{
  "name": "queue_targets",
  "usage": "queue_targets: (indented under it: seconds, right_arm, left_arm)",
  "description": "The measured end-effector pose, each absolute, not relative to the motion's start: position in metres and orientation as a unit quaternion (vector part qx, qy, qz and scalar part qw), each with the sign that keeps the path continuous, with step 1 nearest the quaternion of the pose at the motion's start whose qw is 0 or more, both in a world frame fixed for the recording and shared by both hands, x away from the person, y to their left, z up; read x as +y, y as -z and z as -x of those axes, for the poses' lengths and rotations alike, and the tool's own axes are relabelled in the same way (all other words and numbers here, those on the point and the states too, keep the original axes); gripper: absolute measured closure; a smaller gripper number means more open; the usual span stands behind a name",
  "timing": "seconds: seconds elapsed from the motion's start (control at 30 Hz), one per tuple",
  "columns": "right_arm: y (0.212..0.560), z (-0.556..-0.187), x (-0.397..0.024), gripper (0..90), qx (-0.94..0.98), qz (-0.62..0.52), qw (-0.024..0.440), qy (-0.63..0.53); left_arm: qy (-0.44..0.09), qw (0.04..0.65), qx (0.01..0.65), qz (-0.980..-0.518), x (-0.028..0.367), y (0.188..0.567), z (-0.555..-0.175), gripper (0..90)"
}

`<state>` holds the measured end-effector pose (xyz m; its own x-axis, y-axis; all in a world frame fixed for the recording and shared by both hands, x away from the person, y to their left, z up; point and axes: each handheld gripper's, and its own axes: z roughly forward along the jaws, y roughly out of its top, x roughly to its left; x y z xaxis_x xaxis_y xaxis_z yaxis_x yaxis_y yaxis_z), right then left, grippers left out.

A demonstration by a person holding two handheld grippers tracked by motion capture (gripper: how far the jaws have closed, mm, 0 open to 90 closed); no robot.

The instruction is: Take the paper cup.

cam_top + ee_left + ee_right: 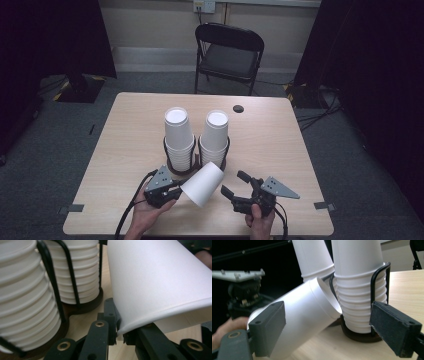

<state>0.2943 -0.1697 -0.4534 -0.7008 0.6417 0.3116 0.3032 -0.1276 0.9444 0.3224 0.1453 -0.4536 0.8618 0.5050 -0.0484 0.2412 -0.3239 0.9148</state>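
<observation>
A single white paper cup [202, 184] [160, 282] [304, 312] hangs tilted above the table's front, base pointing toward the cup stacks. My left gripper [177, 190] [120, 327] is shut on its rim, one jaw inside the mouth and one outside. My right gripper [234, 183] [332, 330] stands open just right of the cup, jaws wide and pressing on nothing. Two tall stacks of white cups, the left stack [178, 132] [22, 297] [312, 257] and the right stack [215, 131] [77, 275] [359, 290], stand in black wire holders [171, 160] mid-table.
The wooden table [280, 150] has a dark round hole [238, 108] near its far edge. A black folding chair [229, 55] stands behind it. Dark curtains hang at both sides. The held cup's base is close to the right holder's foot.
</observation>
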Motion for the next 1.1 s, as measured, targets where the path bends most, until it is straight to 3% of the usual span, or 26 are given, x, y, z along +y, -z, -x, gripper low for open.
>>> queue_targets:
  seconds: [0.47,1.1]
  right_arm:
    - [0.456,-0.284,-0.171,13.1,0.696,-0.31,0.193,-0.618]
    - [0.464,-0.285,-0.158,12.7,0.746,-0.238,0.205,-0.587]
  left_arm:
    - [-0.117,0.463,0.209,-0.853,0.138,0.423,-0.336,84.1]
    - [-0.071,0.345,0.188,-0.917,0.127,0.408,-0.35,83.9]
